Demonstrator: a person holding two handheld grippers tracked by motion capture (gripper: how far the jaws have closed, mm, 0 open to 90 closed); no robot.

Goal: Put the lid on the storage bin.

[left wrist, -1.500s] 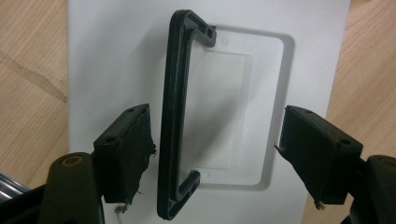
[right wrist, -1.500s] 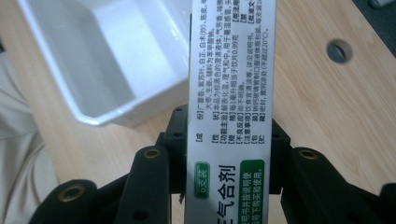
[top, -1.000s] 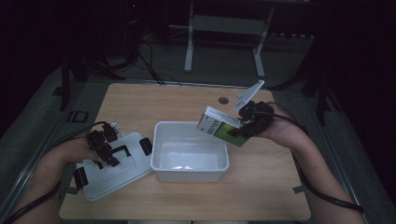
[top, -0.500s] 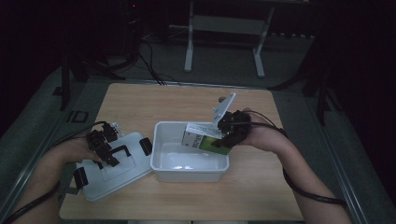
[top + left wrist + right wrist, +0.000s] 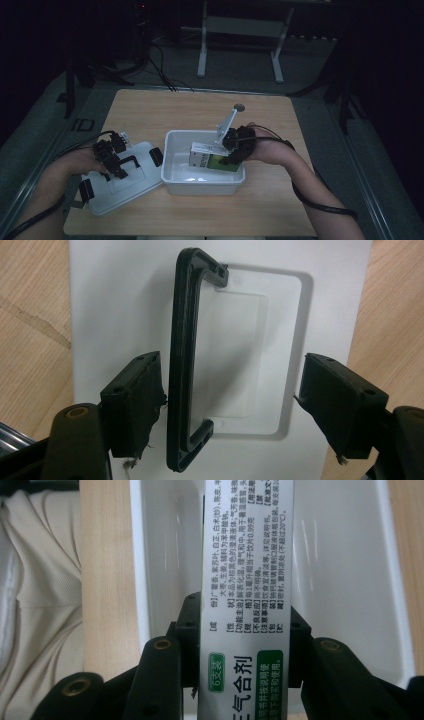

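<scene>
High view: one box [image 5: 214, 161], one bin [image 5: 175, 172], one lid [image 5: 145, 184].

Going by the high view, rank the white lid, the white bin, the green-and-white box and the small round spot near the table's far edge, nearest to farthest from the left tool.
1. White lid: directly under the left tool.
2. White bin: just right of the lid.
3. Green-and-white box: inside the bin, on its right side.
4. Small round spot: near the table's far edge.
</scene>
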